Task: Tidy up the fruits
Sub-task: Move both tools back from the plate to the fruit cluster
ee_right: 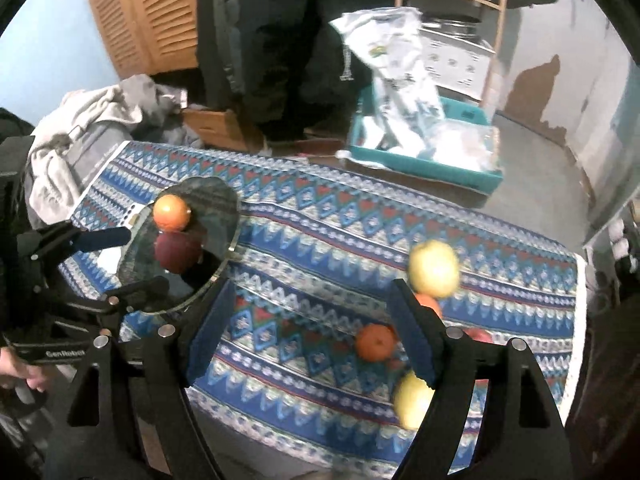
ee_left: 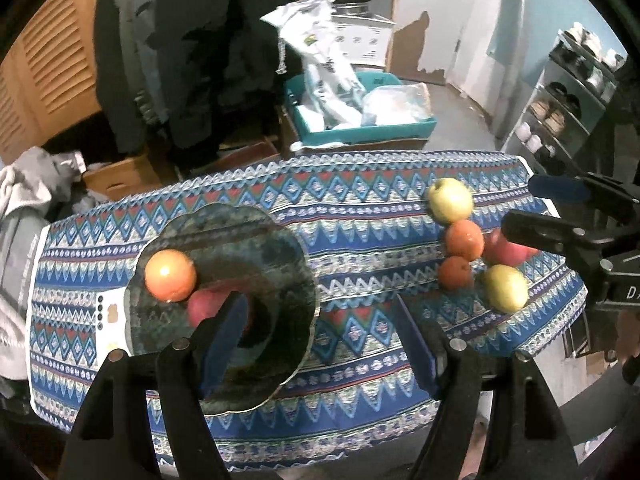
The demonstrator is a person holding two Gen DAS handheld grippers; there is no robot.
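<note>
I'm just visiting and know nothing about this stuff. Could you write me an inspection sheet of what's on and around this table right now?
Surface: table under a patterned cloth.
Job's things: dark plate holding an orange and a red apple; five fruits in a loose cluster on the cloth.
Clutter: nothing seen on the table.
Grippers: left hand-held gripper open, empty; right hand-held gripper open, empty.
Cables: nothing seen.
Surroundings: teal bin with bags, grey clothing, louvred door.
</note>
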